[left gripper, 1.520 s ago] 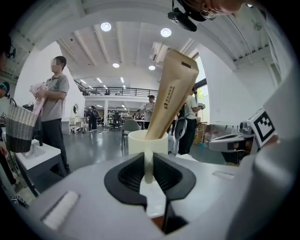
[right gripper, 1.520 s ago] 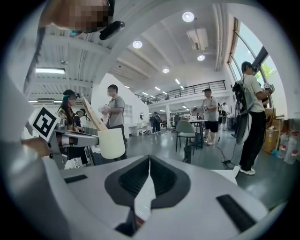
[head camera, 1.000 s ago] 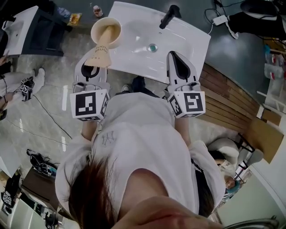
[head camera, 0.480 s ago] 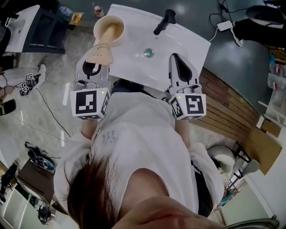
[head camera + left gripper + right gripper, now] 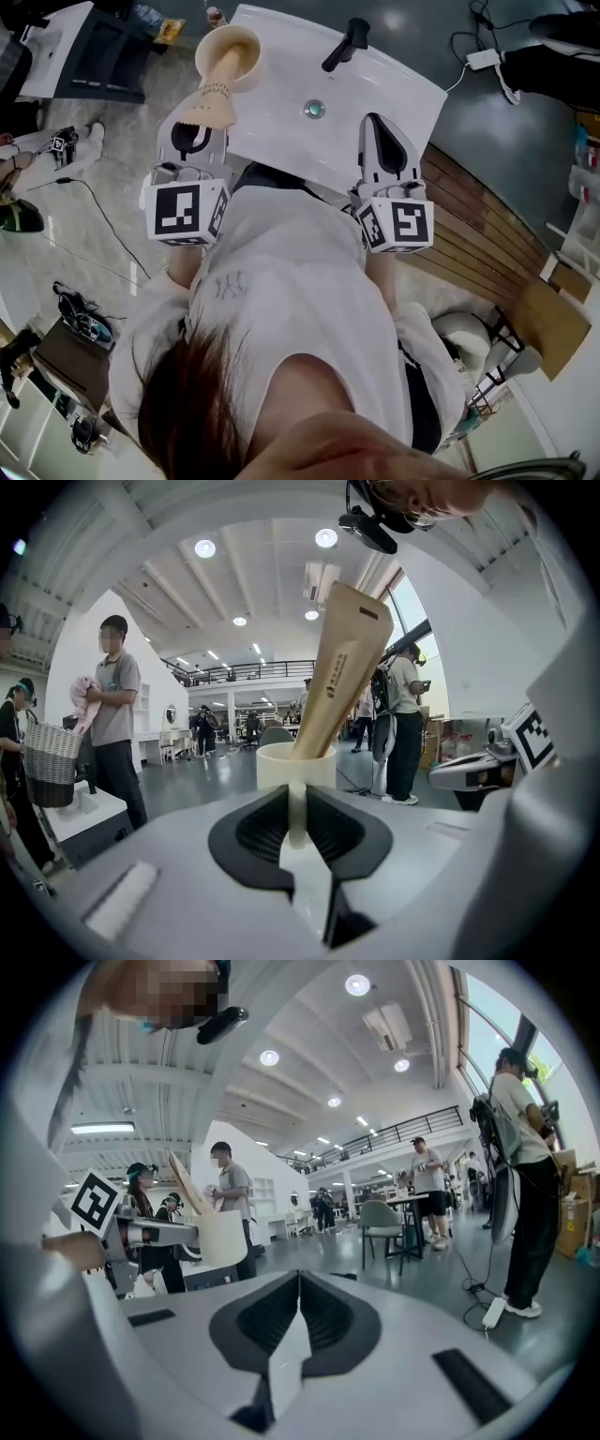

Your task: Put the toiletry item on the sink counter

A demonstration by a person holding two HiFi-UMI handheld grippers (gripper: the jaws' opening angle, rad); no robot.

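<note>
- Open white surface (image 5: 403,82) between left tongs (image 5: 197,131) and right tongs (image 5: 377,124), with just the drain (image 5: 314,110) lying flush in the middle.
- Black tap (image 5: 345,45) blocks the far edge.
- Cup (image 5: 225,49) with tube (image 5: 214,94) crowds the left corner.

Tube (image 5: 342,667), standing in the cup (image 5: 277,766): one line of dark print ran lengthwise down the tan face, with a small round mark at its lower end. The letters were too small to read in the left gripper view. The head view showed the same print as a dark smudge, also unreadable.

Shirt (image 5: 281,281): pale interlocked "NY" monogram on the chest, the only legible lettering.

Left cube (image 5: 186,214) and right cube (image 5: 398,223): black-and-white square marker patterns on each visible face, no letters or digits. One such marker also showed at the left of the right gripper view.

No other text was legible.
</note>
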